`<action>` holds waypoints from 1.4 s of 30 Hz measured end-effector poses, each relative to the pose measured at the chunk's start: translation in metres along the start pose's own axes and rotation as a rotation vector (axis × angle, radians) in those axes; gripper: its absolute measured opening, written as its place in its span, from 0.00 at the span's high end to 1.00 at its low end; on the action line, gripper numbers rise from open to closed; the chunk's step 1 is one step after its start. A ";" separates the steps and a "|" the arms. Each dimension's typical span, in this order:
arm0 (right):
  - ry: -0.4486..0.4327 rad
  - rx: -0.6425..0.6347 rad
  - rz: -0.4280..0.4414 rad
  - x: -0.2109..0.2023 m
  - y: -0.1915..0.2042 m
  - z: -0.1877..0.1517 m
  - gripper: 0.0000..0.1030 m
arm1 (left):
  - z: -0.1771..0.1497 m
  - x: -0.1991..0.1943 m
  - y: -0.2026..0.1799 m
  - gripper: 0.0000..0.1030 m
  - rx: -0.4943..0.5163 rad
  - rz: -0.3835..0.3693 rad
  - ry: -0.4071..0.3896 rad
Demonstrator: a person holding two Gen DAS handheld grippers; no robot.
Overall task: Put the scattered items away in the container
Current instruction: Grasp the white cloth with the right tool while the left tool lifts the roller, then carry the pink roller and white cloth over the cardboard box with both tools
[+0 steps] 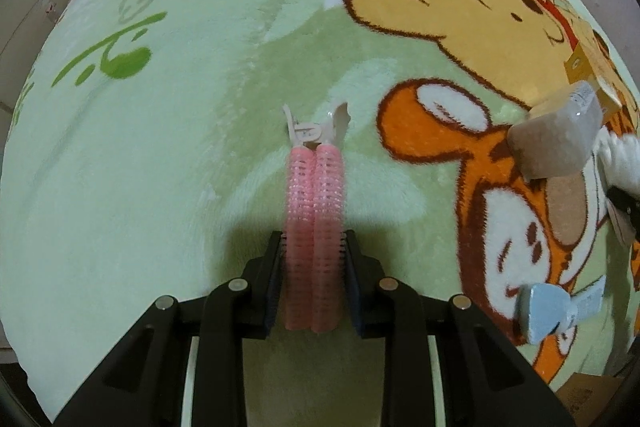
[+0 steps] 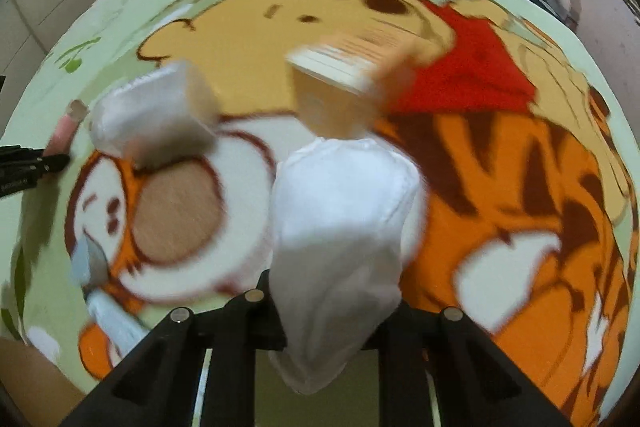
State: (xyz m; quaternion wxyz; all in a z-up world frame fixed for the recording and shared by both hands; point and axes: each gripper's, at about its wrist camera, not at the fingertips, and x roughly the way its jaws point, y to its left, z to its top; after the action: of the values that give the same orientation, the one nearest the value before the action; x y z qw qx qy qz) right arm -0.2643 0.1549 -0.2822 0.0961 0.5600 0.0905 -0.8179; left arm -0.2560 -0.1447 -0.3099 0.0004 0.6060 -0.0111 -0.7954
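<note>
My left gripper (image 1: 314, 259) fingers clamp the pink hair-roller clip (image 1: 314, 203); my right gripper (image 2: 332, 303) fingers pinch a white face mask (image 2: 340, 211), both lifted off the blanket (image 1: 160, 147) for carrying.

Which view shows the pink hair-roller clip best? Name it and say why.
The left wrist view: the pink hair-roller clip sits centred and sharp between the left gripper fingers. The right wrist view shows only a blurred pink sliver at its left edge.

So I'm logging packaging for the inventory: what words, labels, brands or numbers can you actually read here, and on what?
None can be read.
Orange box: printed lines, blurred.
Beige packet: small label, too small.
Blanket: green lettering, distorted, illegible.
</note>
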 end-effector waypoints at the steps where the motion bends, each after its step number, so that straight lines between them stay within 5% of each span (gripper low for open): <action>1: 0.003 0.003 -0.013 -0.004 -0.007 -0.007 0.83 | -0.004 -0.003 0.001 0.73 -0.006 -0.003 -0.002; 7: 0.029 -0.022 -0.064 0.005 -0.028 -0.031 0.77 | -0.023 -0.003 0.005 0.69 -0.009 -0.029 0.011; 9: 0.025 -0.040 -0.080 0.010 -0.027 -0.032 0.72 | -0.021 -0.001 0.004 0.61 -0.026 -0.038 0.024; 13: 0.027 -0.092 -0.140 0.017 -0.017 -0.029 0.68 | -0.016 0.003 -0.002 0.24 -0.066 -0.062 0.039; 15: 0.029 -0.094 -0.133 0.018 -0.019 -0.028 0.68 | -0.017 0.004 -0.009 0.22 -0.063 -0.035 0.038; 18: 0.034 -0.073 -0.092 0.015 -0.024 -0.029 0.68 | -0.022 0.001 -0.017 0.29 -0.056 -0.009 0.024; 22: 0.056 -0.013 -0.031 0.008 -0.035 -0.029 0.82 | -0.029 -0.012 -0.021 0.73 -0.045 -0.012 0.021; 32: 0.056 0.104 -0.105 -0.041 -0.055 -0.044 0.84 | -0.059 -0.076 0.022 0.74 -0.184 0.128 0.026; 34: 0.034 0.123 -0.108 -0.064 -0.059 -0.045 0.84 | -0.064 -0.116 0.096 0.74 -0.217 0.174 -0.009; 38: -0.042 0.144 -0.125 -0.126 -0.068 -0.046 0.84 | -0.073 -0.182 0.144 0.74 -0.269 0.257 -0.104; 42: -0.106 0.165 -0.121 -0.191 -0.070 -0.050 0.84 | -0.101 -0.255 0.144 0.74 -0.301 0.329 -0.170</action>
State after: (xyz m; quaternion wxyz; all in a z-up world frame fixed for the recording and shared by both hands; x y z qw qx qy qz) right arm -0.1700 0.2464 -0.1193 0.0050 0.5153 0.0514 -0.8554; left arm -0.0931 -0.2868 -0.0886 0.2197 0.5200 0.0090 -0.8254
